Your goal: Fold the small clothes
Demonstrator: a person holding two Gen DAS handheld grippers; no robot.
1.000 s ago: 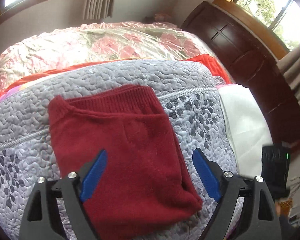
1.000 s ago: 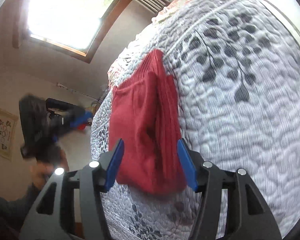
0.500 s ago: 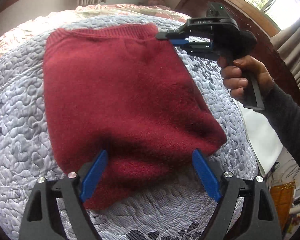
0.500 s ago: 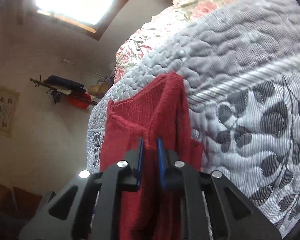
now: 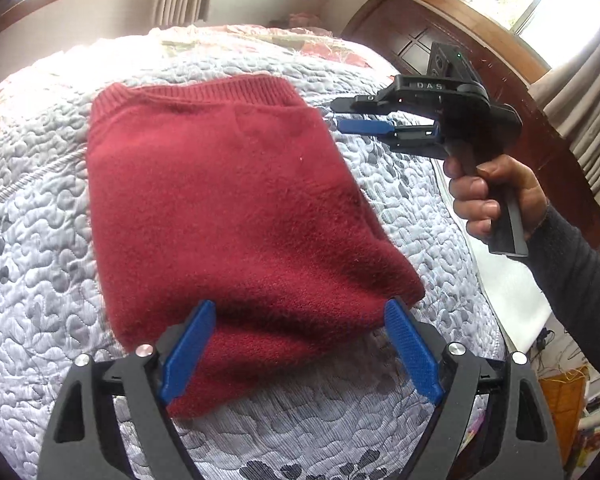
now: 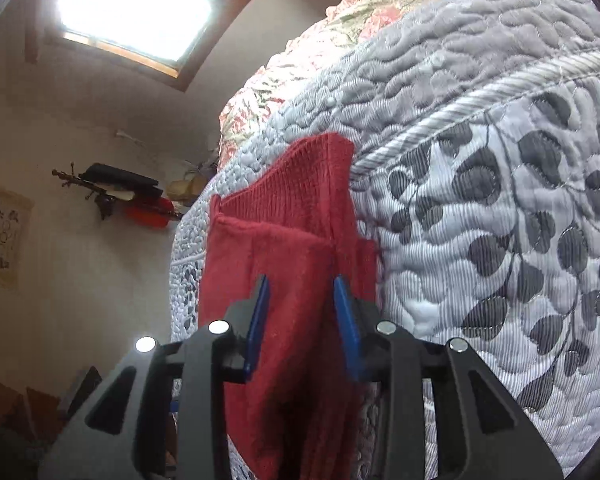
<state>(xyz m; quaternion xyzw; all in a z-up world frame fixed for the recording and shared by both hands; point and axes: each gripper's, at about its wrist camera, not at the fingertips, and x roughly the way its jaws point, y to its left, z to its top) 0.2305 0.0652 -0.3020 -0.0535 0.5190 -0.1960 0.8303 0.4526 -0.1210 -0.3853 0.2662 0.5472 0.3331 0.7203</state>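
While folded red sweater (image 5: pixel 236 216) lies flat, left gripper (image 5: pixel 300 344) straddles near edge.

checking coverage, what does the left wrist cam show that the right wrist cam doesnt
Only the left wrist view shows the right gripper from outside, beside the garment's corner, the hand holding it and the dark wooden headboard.

Only the right wrist view shows the wall shelf and the wall picture.

Both show the folded red knit garment lying on the grey quilt, and open blue fingers.
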